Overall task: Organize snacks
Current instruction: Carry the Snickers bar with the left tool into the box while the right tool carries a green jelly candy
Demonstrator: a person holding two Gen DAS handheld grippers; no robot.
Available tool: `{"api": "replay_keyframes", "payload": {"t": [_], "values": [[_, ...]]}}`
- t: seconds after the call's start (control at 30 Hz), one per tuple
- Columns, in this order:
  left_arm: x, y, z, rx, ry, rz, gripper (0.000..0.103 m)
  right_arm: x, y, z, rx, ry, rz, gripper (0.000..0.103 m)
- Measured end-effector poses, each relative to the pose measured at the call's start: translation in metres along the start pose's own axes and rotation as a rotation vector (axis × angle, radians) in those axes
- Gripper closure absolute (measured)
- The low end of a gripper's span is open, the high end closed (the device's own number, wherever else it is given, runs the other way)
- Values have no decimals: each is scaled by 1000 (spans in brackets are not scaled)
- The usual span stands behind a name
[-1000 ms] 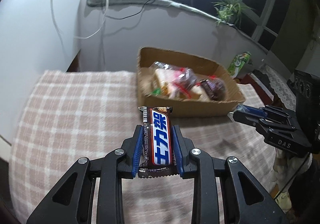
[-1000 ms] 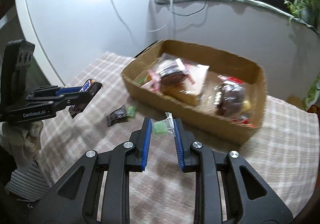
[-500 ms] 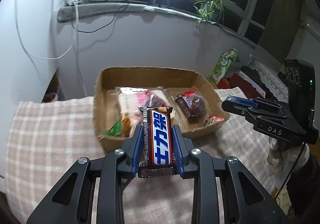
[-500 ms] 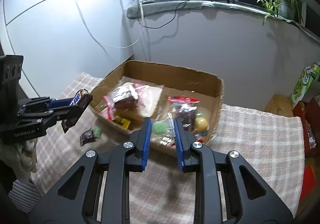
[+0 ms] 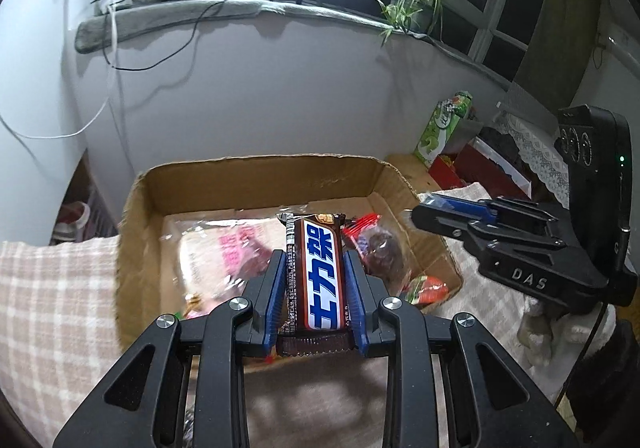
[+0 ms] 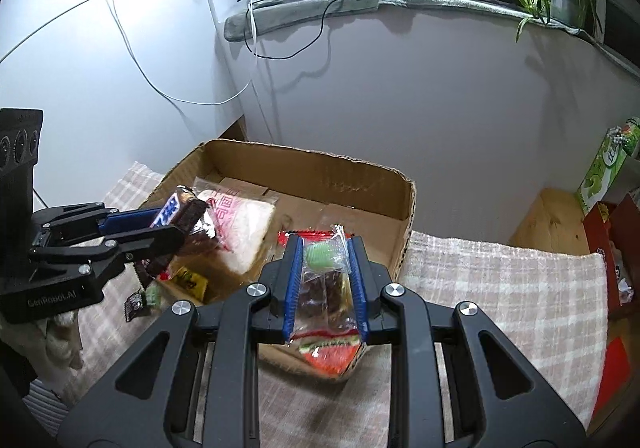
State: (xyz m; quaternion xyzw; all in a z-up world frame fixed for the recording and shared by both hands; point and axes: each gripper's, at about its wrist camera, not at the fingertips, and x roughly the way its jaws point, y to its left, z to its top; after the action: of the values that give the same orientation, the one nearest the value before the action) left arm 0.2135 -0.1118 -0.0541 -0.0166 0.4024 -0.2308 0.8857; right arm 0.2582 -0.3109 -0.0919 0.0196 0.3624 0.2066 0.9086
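Note:
My left gripper (image 5: 314,258) is shut on a brown chocolate bar (image 5: 323,280) with a blue and white label, held lengthwise over the near wall of the cardboard box (image 5: 256,175). The right wrist view shows that same bar (image 6: 174,209) sticking out over the box's left side. My right gripper (image 6: 324,244) is shut on a small clear packet with a green candy (image 6: 320,256), above the box's (image 6: 320,175) near right part. Inside lie a pink and white bread packet (image 6: 240,232), a dark snack packet (image 5: 380,248) and a red and green packet (image 6: 328,356).
The box sits on a checked tablecloth (image 6: 500,288). A small dark wrapped candy (image 6: 138,302) lies on the cloth left of the box. A green carton (image 5: 444,123), red boxes and a wooden stool (image 6: 552,224) stand to the right. A white wall rises behind.
Both grippers have travelled across the cloth to the box, each keeping its snack. The box has gone from ahead of the fingers to right under them.

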Motion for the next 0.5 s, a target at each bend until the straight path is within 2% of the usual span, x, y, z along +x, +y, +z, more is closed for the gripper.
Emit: {"api": "replay_keyframes", "payload": {"t": [0.47, 0.5], "values": [[15, -12, 5, 30, 17, 12, 75, 17, -6, -2, 10, 23, 13, 79], [15, -12, 6, 29, 16, 14, 71, 17, -6, -2, 10, 24, 12, 79]]}}
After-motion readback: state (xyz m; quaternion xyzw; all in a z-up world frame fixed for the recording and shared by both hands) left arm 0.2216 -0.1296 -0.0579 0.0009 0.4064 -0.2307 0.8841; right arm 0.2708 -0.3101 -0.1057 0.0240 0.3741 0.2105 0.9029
